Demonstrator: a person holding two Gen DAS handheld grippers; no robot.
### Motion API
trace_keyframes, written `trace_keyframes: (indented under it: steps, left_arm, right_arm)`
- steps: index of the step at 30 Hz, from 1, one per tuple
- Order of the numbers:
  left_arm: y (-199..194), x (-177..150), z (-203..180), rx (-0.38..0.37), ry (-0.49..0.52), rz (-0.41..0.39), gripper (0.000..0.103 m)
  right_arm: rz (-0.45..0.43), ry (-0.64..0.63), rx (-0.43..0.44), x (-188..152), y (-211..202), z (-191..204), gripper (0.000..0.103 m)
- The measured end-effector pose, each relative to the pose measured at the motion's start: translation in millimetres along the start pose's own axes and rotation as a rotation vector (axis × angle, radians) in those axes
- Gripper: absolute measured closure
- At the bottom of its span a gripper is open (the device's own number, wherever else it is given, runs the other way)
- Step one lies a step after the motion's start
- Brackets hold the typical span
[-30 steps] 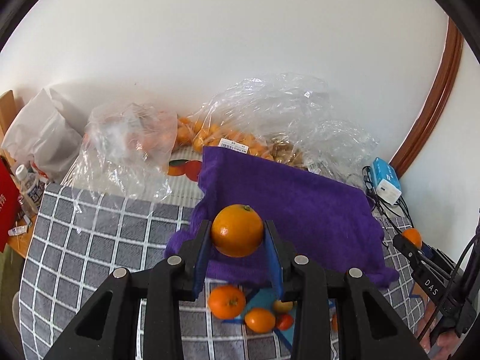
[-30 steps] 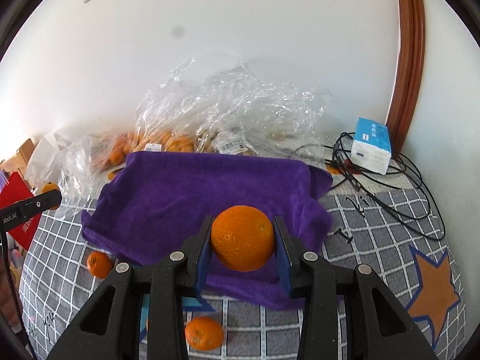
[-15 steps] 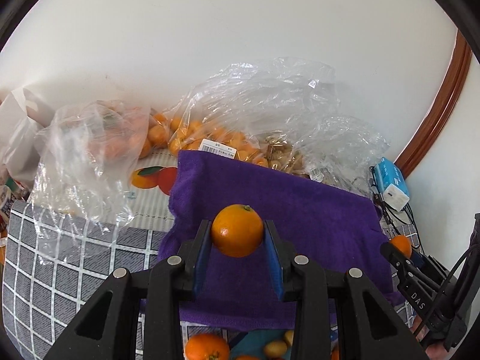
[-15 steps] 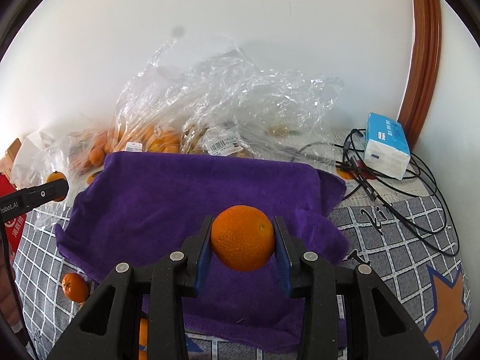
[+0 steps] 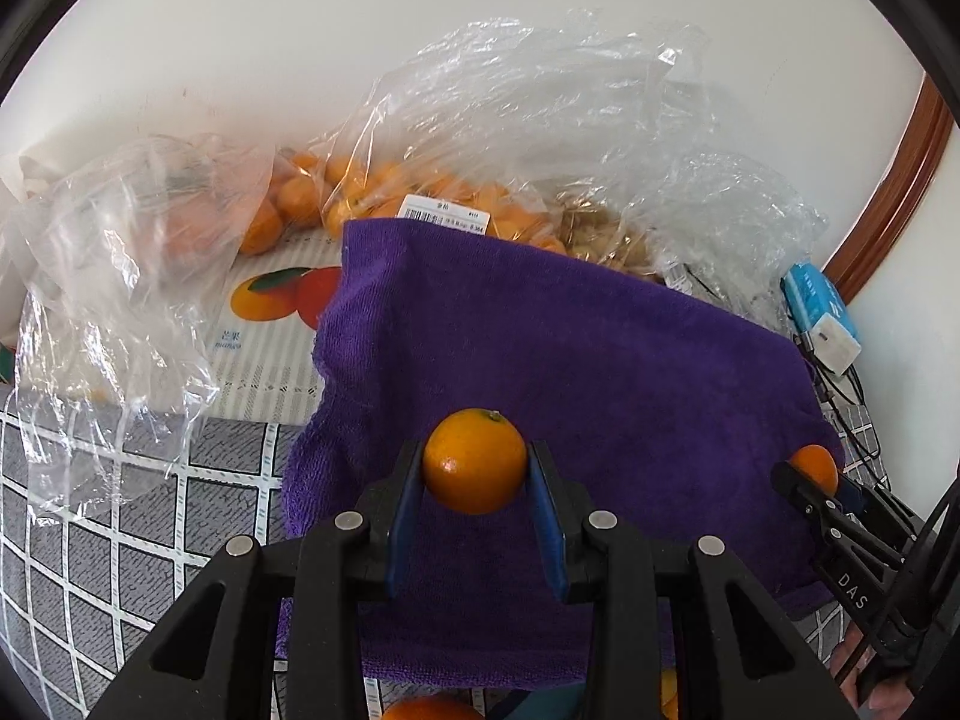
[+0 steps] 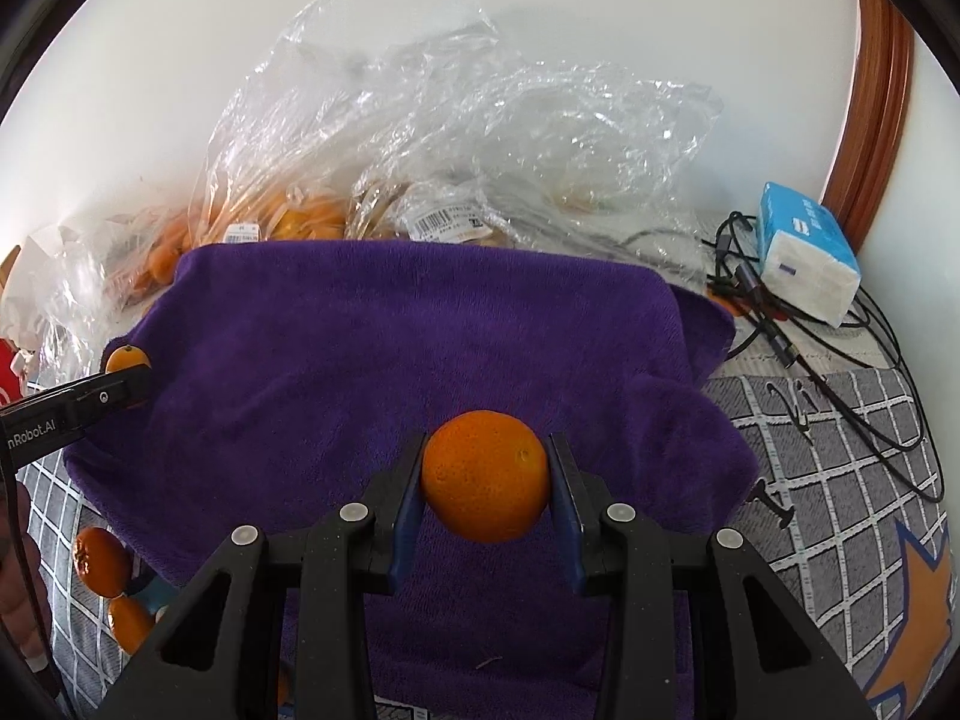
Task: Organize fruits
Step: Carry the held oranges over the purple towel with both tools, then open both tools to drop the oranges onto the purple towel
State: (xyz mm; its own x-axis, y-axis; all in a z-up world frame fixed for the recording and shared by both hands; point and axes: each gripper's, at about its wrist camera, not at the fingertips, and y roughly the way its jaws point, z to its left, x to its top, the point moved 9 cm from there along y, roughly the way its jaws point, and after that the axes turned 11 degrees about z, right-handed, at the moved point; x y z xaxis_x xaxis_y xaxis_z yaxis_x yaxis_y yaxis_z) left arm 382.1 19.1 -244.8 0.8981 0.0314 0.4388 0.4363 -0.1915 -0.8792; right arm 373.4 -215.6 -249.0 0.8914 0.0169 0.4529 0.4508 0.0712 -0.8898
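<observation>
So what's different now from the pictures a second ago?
Both grippers have come forward and down over the purple towel, which now fills more of each view. Unchanged: the left gripper stays shut on its orange, the right gripper on its orange.

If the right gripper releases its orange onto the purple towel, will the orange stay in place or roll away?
The orange is round, so it could roll a little once released. The purple towel looks soft and plush, which would probably slow or stop it. Its peel looks dimpled and firm between the right gripper's fingers, so it is unlikely to slip out early.
</observation>
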Motion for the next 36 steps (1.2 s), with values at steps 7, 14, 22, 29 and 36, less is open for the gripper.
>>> trace_keyframes:
  steps: [7, 14, 22, 29, 36]
  left_arm:
    - [9.3, -2.4, 0.8, 0.016, 0.011, 0.021, 0.071]
    - [17.9, -9.2, -0.3, 0.012, 0.021, 0.085, 0.071]
    - [22.1, -9.6, -0.7, 0.044, 0.035, 0.106, 0.07]
    - [24.1, -7.5, -5.4, 0.053, 0.036, 0.113, 0.07]
    - [10.3, -6.8, -6.4, 0.057, 0.033, 0.092, 0.052]
  right_arm:
    - [0.026, 0.0, -0.002, -4.4, 13.1, 2.7, 0.065]
    - [0.05, -0.004, -0.008, -8.7, 19.9, 3.5, 0.065]
    - [0.071, 0.007, -0.014, -12.7, 24.4, 0.0, 0.064]
    - [0.062, 0.008, -0.013, -11.5, 16.8, 2.2, 0.044]
    - [0.017, 0.026, -0.01, -8.8, -10.5, 0.3, 0.029]
